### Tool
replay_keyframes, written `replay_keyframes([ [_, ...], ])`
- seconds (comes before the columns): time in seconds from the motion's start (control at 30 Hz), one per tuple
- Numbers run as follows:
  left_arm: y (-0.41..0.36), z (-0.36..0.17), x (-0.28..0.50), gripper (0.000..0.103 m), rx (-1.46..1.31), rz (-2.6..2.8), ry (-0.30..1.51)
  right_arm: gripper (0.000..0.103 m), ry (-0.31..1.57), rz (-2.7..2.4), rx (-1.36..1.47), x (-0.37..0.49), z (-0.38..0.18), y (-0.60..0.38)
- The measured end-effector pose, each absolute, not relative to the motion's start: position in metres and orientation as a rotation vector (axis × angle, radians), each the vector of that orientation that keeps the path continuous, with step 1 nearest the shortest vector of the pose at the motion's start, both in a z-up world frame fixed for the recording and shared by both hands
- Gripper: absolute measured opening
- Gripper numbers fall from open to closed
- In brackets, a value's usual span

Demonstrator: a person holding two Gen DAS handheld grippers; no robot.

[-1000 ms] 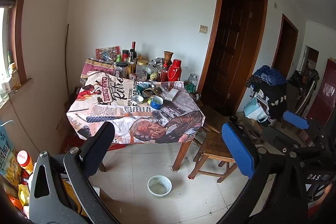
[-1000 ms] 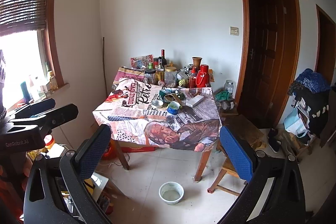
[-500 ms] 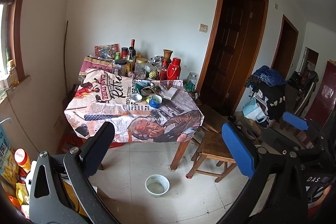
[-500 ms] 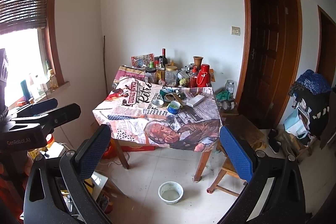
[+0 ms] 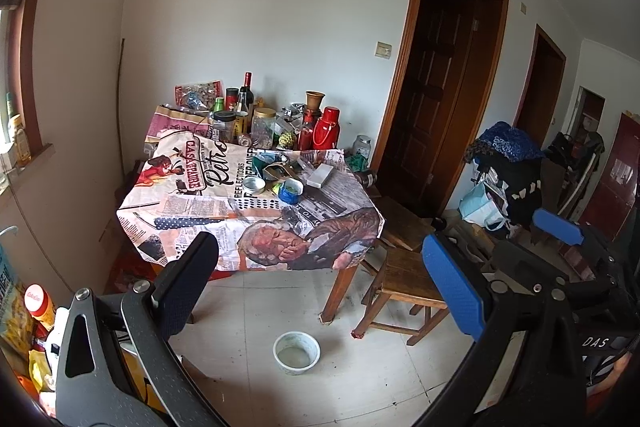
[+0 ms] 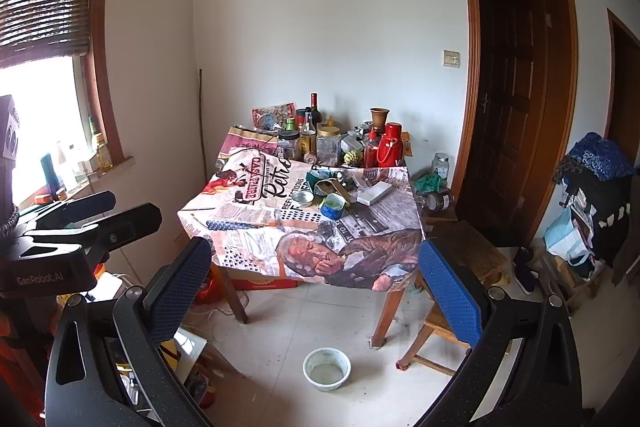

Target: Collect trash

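L tongs (image 5: 320, 283) wide apart, empty, well back from desk (image 5: 192, 219). On desk mid: foil tin (image 5: 253, 184), blue cup (image 5: 291, 190), white box (image 5: 320, 175) w/ crumpled wrappers (image 5: 276, 167); bottles behind. Bowl (image 5: 297, 352) on floor below. R tongs (image 6: 316, 287) apart, empty too.

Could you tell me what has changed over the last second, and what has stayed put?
Only the viewpoint moved: the left wrist view slid slightly, shifting the table with the printed newspaper-style cloth a little left in frame. Nothing was gripped or released. The left gripper and right gripper stay open and empty; the white floor bowl is unmoved.
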State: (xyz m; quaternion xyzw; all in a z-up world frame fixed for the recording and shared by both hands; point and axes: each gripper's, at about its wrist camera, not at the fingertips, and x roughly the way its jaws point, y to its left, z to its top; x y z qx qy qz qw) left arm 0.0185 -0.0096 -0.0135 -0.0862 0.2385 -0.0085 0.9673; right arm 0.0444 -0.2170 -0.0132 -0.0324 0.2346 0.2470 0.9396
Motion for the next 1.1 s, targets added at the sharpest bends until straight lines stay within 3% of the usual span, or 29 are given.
replay_keyframes([
  [1.1, -0.047, -0.009, 0.050, 0.103, -0.161, 0.042, 0.476, 0.103, 0.487, 0.521, -0.029, 0.078, -0.016, -0.256],
])
